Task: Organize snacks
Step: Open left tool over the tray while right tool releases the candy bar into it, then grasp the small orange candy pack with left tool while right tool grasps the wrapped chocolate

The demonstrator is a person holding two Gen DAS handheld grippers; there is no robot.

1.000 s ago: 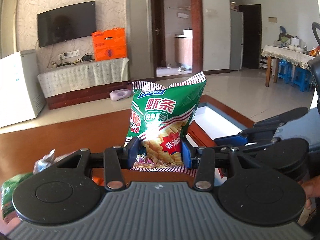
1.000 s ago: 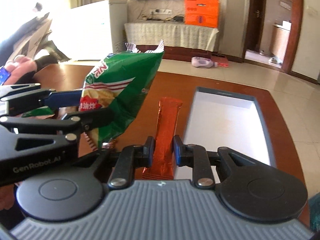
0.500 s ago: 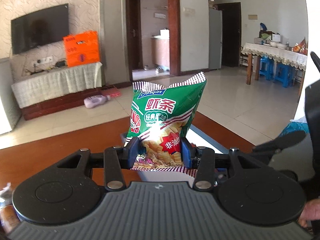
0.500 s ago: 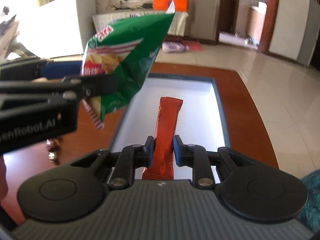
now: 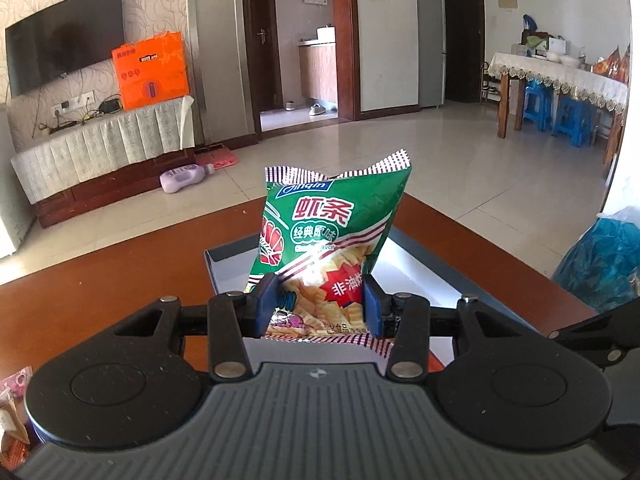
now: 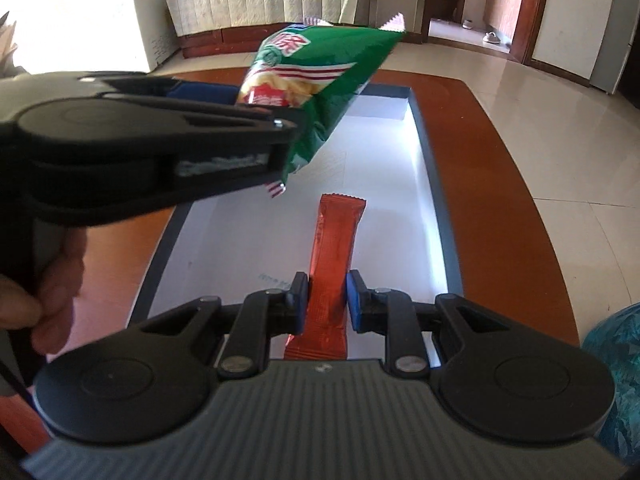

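L tongs (image 5: 319,303) gripping chip bag (image 5: 328,240), R tongs (image 6: 327,300) gripping red sachet (image 6: 332,264)

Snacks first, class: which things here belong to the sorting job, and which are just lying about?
Part of the job:
- green crisp bag, in left gripper
- orange-red stick pack, in right gripper
- white tray

Just lying about:
- lilac bottle
- orange box
- blue plastic bag

The left gripper (image 5: 319,300) tilts downward, its blue pads clamped on a green snack bag (image 5: 328,240); the right gripper (image 6: 327,300) points more steeply down, pinching a red snack stick (image 6: 332,264); a hand (image 6: 48,280) grips the left gripper's handle.
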